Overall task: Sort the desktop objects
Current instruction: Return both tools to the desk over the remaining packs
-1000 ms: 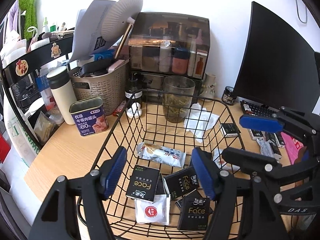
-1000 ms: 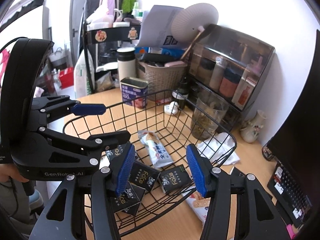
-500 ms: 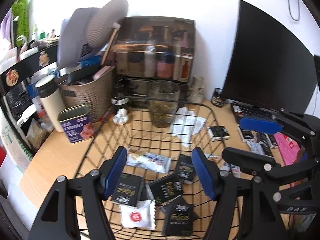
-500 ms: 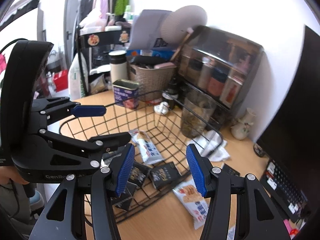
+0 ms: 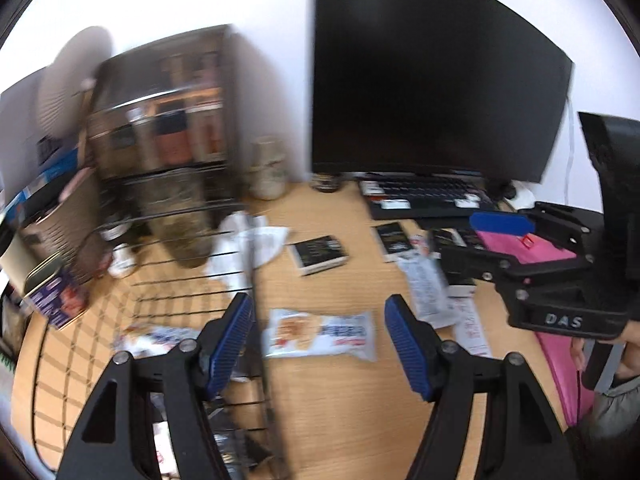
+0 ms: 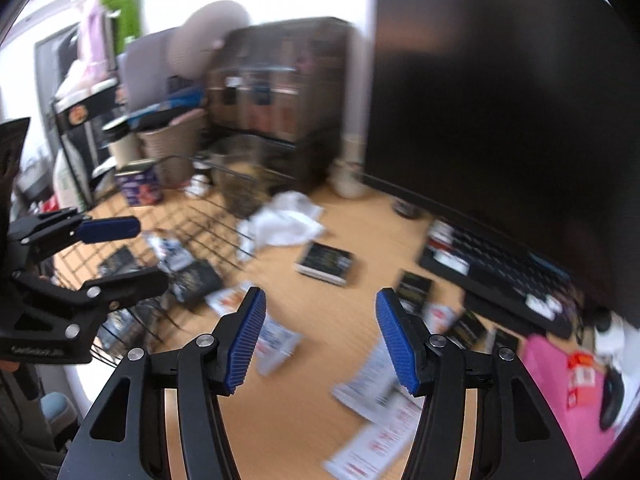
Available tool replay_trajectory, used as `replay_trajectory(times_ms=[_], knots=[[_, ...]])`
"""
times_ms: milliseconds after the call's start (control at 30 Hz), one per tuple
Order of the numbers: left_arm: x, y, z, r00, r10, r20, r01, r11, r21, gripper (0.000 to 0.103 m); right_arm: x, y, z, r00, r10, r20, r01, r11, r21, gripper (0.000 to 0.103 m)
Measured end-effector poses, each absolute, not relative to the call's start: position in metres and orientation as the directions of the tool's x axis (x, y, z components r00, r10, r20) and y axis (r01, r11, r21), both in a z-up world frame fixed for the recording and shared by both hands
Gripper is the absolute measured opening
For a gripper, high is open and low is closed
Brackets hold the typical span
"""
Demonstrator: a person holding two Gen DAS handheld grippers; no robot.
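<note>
While both views blur, I see my two grippers spread wide and empty over the cluttered desk [image 5: 340, 420].

The monitor [image 5: 420, 80] fills the back, and the wire basket [image 5: 180, 280] sits on the left with packets inside. My left gripper [image 5: 318, 344] hangs over a snack packet [image 5: 320, 336] lying just outside the basket's rim. My right gripper [image 6: 320, 344] hovers above bare wood, near flat sachets [image 6: 376, 384] and a small black box [image 6: 325, 267].
</note>
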State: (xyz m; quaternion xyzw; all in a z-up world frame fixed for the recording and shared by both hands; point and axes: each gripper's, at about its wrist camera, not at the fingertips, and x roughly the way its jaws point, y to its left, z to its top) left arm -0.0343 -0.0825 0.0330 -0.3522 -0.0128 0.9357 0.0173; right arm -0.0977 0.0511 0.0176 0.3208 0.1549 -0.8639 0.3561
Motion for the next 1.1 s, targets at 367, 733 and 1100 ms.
replay_trajectory(times_ms=[367, 733, 1100], knots=[[-0.081, 0.008, 0.014, -0.687, 0.162, -0.708, -0.200, -0.979, -0.030, 0.073, -0.118, 0.127, -0.005, -0.589, -0.426, -0.687, 0.597, -0.802, -0.015, 0.057], [-0.138, 0.041, -0.038, -0.587, 0.204, -0.783, -0.243, -0.967, -0.070, 0.073, -0.158, 0.167, -0.037, -0.572, -0.361, -0.737, 0.532, -0.847, 0.002, 0.057], [-0.169, 0.029, -0.076, -0.543, 0.163, -0.823, -0.205, -0.977, -0.059, 0.072, -0.181, 0.161, -0.060, -0.533, -0.358, -0.767, 0.538, -0.843, 0.020, 0.057]])
